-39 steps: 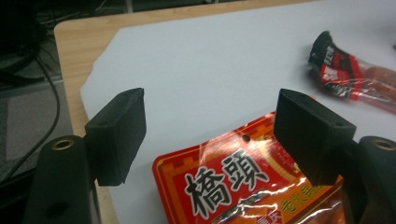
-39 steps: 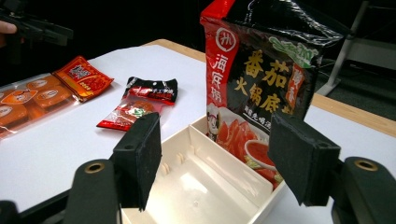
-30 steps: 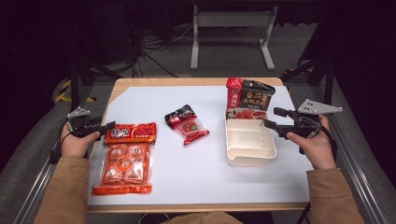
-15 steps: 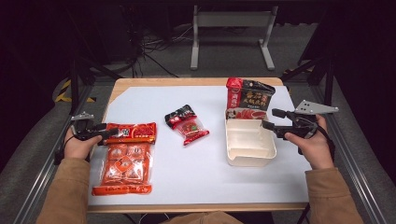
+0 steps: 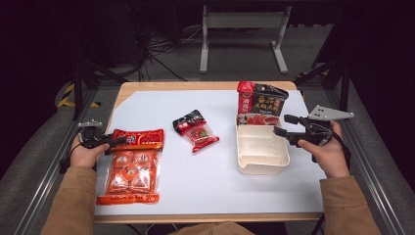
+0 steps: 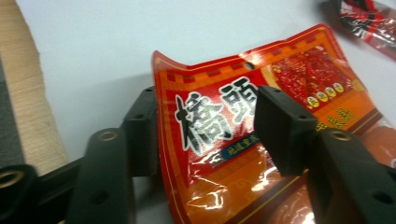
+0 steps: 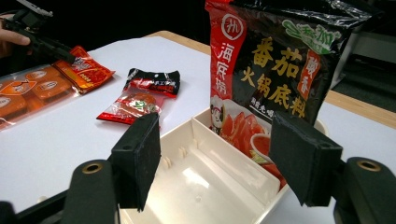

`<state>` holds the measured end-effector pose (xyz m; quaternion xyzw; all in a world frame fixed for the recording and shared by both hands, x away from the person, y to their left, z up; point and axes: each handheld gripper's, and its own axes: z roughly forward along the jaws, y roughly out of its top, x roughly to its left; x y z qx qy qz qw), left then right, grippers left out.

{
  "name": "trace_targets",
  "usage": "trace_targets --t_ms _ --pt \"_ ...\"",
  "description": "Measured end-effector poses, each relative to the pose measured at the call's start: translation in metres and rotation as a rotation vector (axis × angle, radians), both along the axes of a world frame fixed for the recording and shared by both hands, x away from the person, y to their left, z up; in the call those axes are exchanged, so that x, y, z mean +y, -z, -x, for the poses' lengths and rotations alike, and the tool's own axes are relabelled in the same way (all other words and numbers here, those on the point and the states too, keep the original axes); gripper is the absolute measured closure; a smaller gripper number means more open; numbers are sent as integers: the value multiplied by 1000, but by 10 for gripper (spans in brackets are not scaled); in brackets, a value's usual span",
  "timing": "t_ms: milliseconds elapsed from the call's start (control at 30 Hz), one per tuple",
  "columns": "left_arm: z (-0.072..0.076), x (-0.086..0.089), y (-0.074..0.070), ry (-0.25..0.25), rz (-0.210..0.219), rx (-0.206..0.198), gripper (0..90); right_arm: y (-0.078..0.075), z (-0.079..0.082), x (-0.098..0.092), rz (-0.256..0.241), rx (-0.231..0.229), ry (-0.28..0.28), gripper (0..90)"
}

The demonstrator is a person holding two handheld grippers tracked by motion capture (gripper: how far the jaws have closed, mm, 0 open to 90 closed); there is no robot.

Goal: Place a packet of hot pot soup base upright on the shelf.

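Risk we saw: left gripper (image 5: 115,142), jaws wide around the flat orange-red plastic snack packet (image 6: 261,140), could crumple its curled edge when closing.

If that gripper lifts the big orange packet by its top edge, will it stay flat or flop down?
The orange packet would probably flop: its top edge already curls up between the left gripper's open jaws. It looks like thin, shiny film, so it may be slippery. The blocks inside likely make the lower part hang heavy.
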<state>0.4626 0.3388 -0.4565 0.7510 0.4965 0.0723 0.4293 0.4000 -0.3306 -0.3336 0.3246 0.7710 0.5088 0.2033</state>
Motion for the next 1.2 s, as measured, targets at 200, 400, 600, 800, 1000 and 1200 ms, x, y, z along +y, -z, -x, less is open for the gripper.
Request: trace_targets --t_ms 200,400,600,800,1000,1200 --pt "2 0 0 -11 -22 -3 635 0 0 0 5 0 -4 355" --pt "3 -1 4 -19 -11 23 776 1 0 1 5 0 -10 357" --pt "3 -2 4 -6 -21 22 876 1 0 2 9 -4 -14 362" --pt "6 -3 -3 -26 -18 10 900 0 1 1 4 -23 -15 433" --pt "13 -5 -21 -42 -23 -18 900 -1 1 -2 -58 -40 -10 433" --pt "25 -7 -39 -54 -13 -76 900 -1 1 -2 -64 -31 -1 411"
